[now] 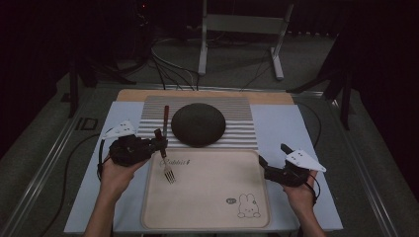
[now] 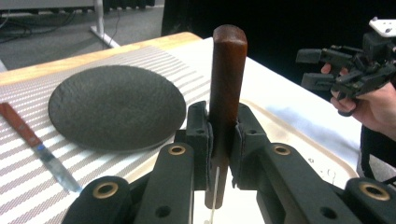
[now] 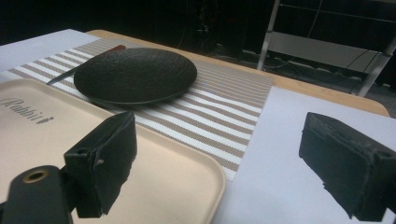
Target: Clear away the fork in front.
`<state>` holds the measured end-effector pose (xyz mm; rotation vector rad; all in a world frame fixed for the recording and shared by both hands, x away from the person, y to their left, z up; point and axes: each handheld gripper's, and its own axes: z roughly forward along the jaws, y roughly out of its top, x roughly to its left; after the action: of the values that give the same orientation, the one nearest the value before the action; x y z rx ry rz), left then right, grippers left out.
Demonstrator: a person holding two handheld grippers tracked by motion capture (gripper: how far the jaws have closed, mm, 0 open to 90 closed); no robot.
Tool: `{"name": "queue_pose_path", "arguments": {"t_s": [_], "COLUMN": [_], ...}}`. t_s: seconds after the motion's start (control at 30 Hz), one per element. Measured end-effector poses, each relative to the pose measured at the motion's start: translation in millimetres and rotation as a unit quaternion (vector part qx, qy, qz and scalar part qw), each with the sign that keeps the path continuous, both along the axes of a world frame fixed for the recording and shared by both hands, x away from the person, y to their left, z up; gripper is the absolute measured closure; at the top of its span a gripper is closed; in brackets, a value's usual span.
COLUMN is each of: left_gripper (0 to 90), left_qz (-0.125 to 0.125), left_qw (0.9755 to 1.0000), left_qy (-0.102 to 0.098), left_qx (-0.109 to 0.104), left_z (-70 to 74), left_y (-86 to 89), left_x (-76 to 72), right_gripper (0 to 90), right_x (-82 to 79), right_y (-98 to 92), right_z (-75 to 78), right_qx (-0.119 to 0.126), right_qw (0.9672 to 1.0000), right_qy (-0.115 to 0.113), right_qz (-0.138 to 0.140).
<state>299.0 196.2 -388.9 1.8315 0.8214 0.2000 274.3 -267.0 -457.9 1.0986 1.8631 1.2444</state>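
Fork hangs tines-down over the tray's far-left corner, its wooden handle clamped in the left gripper; right gripper gapes empty. Loosened pinch could drop it.

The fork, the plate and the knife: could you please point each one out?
fork (image 1: 169,173): high view, on its tines.
plate (image 1: 198,124): high view, on its centre.
knife (image 2: 18,124): left gripper view, on its reddish handle.
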Motion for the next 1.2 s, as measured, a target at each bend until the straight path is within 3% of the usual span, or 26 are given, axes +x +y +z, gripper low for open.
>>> {"name": "queue_pose_path", "arguments": {"t_s": [0.67, 1.2], "left_gripper": [80.0, 79.8], "left_qz": [0.0, 0.0], "left_qw": [0.9992, 0.9978], "left_qy": [0.025, 0.054], "left_qx": [0.032, 0.038], "left_z": [-7.6, -22.1], "left_y": [22.1, 32.3], "left_x": [-9.9, -13.4], "right_gripper": [11.6, 11.6], "right_x": [1.4, 2.2], "right_y": [1.5, 3.9], "right_z": [-5.0, -7.8], "right_qx": [-0.006, -0.013], "right_qw": [0.9999, 0.9998], "right_qy": [0.008, 0.011], "right_qz": [-0.002, 0.0]}}
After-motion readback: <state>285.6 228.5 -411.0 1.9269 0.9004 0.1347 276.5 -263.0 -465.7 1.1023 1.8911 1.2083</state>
